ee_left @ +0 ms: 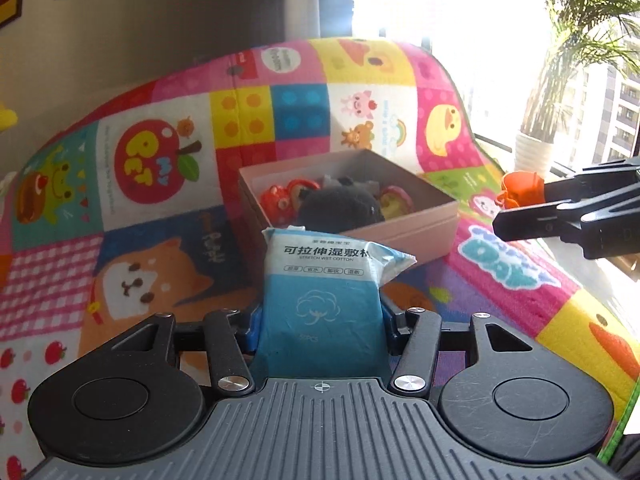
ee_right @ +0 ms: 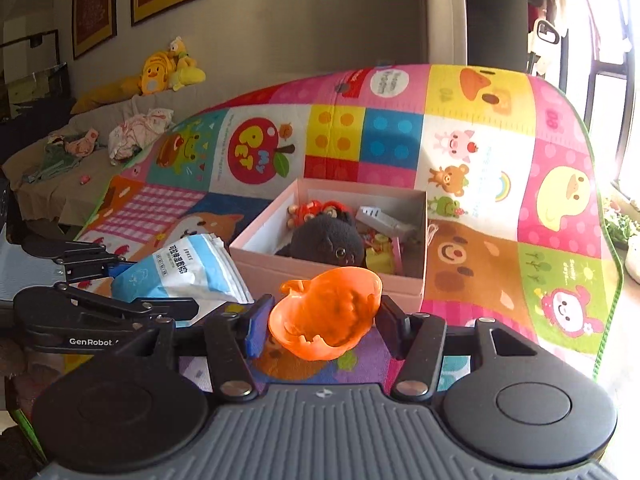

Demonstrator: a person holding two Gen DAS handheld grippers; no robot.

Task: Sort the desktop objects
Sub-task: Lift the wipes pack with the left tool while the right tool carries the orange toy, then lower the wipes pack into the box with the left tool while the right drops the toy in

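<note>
The left gripper [ee_left: 320, 320] held a blue wipes pack [ee_left: 320, 280] and the right gripper [ee_right: 320, 320] an orange toy [ee_right: 326, 312], both just before the pink box [ee_right: 332, 272] crowded with a black plush toy [ee_right: 326, 240].

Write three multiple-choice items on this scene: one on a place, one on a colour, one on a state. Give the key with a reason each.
1. Where is the black plush toy?
A. inside the pink box
B. on the mat beside the box
C. held by the left gripper

2. What colour is the plastic shell in the right gripper?
A. green
B. orange
C. white

3. What is the state of the left gripper?
A. open and empty
B. shut with nothing between its fingers
C. shut on the cotton pad pack

Key: 1 A, the plush sits within the box walls. 2 B, the shell is bright orange. 3 C, both fingers press the blue and white pack.
</note>
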